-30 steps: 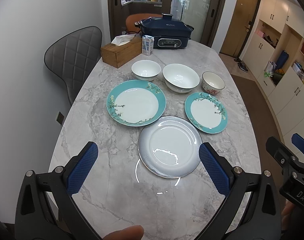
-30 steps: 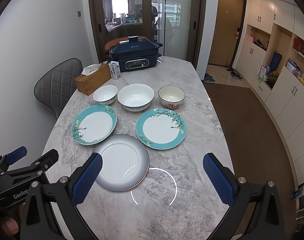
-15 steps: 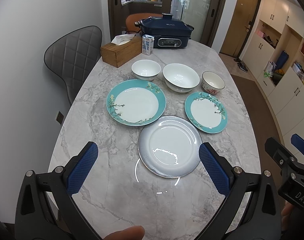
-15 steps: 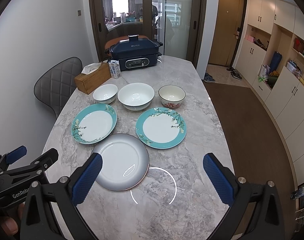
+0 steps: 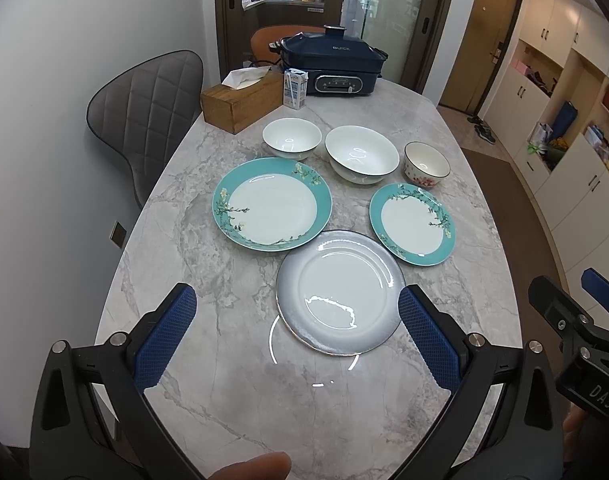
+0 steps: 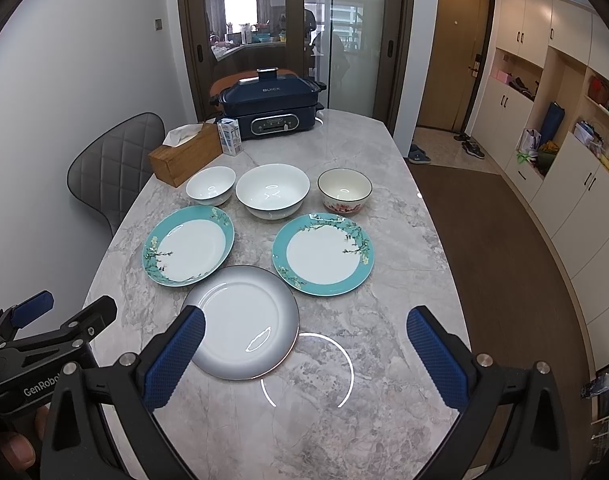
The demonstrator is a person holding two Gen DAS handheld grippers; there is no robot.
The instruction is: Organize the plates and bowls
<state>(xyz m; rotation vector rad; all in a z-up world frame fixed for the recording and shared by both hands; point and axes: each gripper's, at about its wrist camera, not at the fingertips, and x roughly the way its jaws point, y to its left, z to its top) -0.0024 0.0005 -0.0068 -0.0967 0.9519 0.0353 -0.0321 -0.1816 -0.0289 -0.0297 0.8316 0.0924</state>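
**Stacking not yet begun; glazed ware at risk of sliding**

Gripping a flat plate by its thin rim is judged the weak point. The grey plate (image 5: pixel 339 293) lies low in the centre of the left view, between the spread fingers of the left gripper (image 5: pixel 296 334), which is released and holds nothing. The right gripper (image 6: pixel 306 356) is likewise wide apart and bare, seen above the lower middle of its own view. A glazed rim could slip from the pads if only pinched lightly, and the plate could drop on the marble table (image 5: pixel 208 380) and chip.

The large teal plate (image 5: pixel 271 204) sits at centre left, its edge just beside the grey plate; whether they touch cannot be told. The small teal plate (image 5: pixel 412 224) lies at centre right, also close. A lifted plate could be knocked against either neighbour.

Three bowls are lined up above the plates: a small white bowl (image 5: pixel 291 139), a big white bowl (image 5: pixel 361 159) and a floral bowl (image 5: pixel 427 164). All three are seen to be empty, and the plates are bare too. Nesting could go wrong if the big bowl were set into a smaller one, leaving it tilted.

A tissue box (image 5: pixel 242 101), a carton (image 5: pixel 295 89) and a cooker (image 5: pixel 333 66) stand in the upper centre, well apart from the dishes.
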